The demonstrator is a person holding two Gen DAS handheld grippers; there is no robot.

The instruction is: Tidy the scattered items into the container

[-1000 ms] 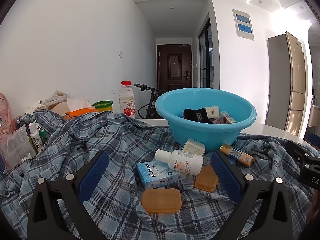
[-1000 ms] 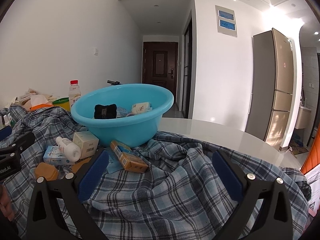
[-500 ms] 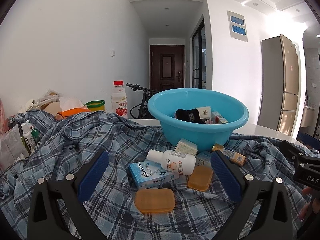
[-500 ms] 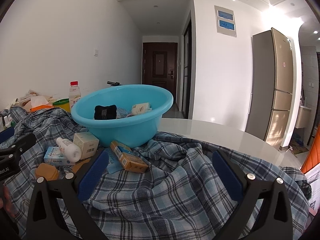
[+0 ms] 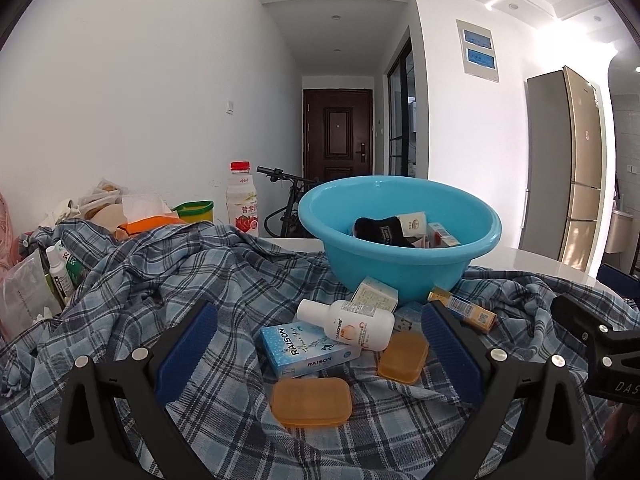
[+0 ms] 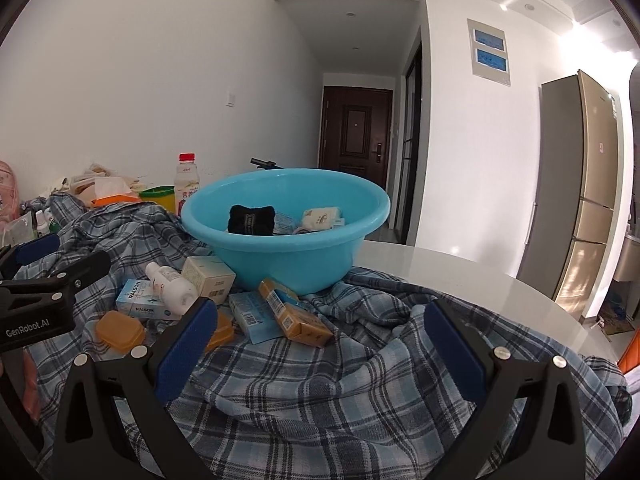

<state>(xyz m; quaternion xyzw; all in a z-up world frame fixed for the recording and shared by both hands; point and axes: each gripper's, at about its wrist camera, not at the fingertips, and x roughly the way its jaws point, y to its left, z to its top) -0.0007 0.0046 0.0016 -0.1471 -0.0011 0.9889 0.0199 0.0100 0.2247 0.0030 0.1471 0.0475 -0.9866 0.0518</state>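
A blue basin (image 5: 400,256) (image 6: 288,256) stands on a plaid cloth and holds a black item (image 5: 380,230) and small boxes. In front of it lie a white bottle (image 5: 348,324), a blue RAISON box (image 5: 306,346), two orange soap cases (image 5: 312,402) (image 5: 402,358), a pale box (image 5: 374,294) and an orange-brown box (image 6: 294,314). My left gripper (image 5: 320,352) is open and empty, hovering over the bottle and RAISON box. My right gripper (image 6: 320,348) is open and empty, just in front of the orange-brown box.
A red-capped drink bottle (image 5: 242,200), a green-rimmed cup (image 5: 196,210), tissues and bags crowd the back left. The plaid cloth (image 6: 320,392) is rumpled in folds. The white tabletop (image 6: 460,276) shows at the right. A fridge (image 6: 580,184) stands beyond.
Both grippers have shifted a little; the basin sits further right in both views. Both stay open and empty. No item has moved.
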